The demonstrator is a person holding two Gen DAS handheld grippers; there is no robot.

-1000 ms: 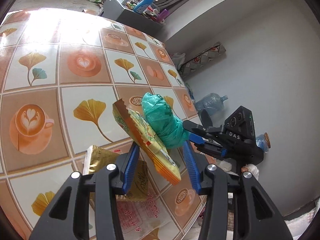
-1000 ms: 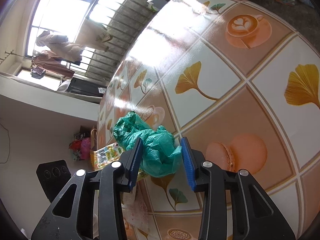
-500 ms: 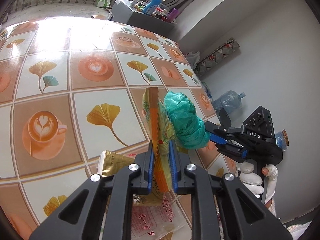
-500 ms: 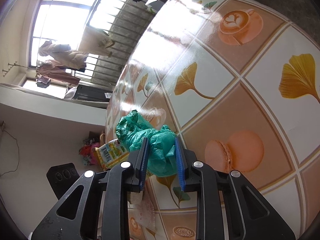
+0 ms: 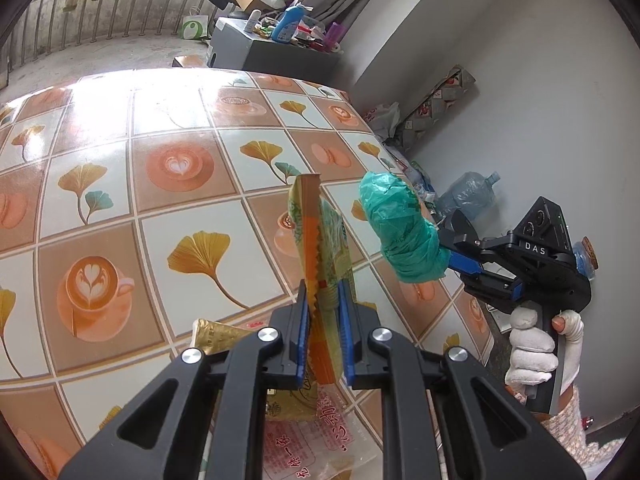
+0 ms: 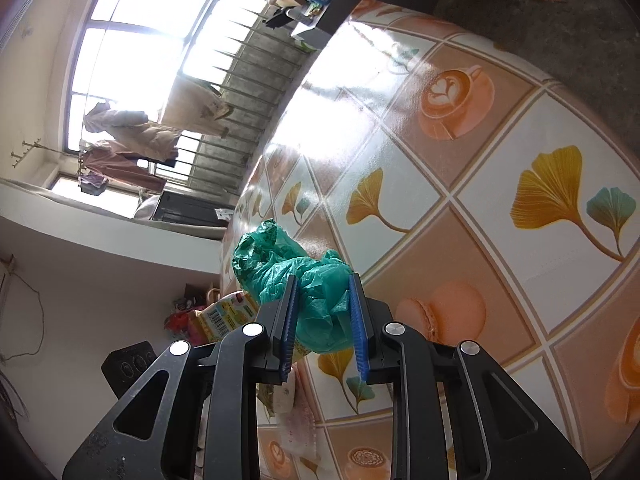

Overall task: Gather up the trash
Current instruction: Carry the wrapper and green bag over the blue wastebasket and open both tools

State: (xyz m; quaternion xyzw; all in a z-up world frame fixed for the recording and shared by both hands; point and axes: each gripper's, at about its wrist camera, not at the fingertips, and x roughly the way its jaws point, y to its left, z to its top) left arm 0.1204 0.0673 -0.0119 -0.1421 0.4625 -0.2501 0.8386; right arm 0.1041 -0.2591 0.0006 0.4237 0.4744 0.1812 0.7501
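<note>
My left gripper (image 5: 323, 292) is shut on a yellow and orange snack wrapper (image 5: 316, 232), which stands on edge above the tablecloth (image 5: 140, 184). To its right, my right gripper (image 5: 454, 246) is shut on a crumpled green plastic bag (image 5: 400, 232), held off the table by a gloved hand (image 5: 532, 352). In the right wrist view the green bag (image 6: 304, 276) bulges out between the blue pads of the right gripper (image 6: 322, 284). The yellow wrapper (image 6: 224, 316) shows behind it, at the left.
A gold packet (image 5: 216, 336) and a clear wrapper with red print (image 5: 316, 436) lie on the table under my left gripper. The table's right edge drops to a floor with a water bottle (image 5: 466, 200). A cluttered grey cabinet (image 5: 272, 56) stands beyond the far edge.
The left jaws closed on the yellow wrapper and turned it from tilted to upright. The right jaws squeezed tighter on the green bag and lifted it slightly away from the wrapper.
</note>
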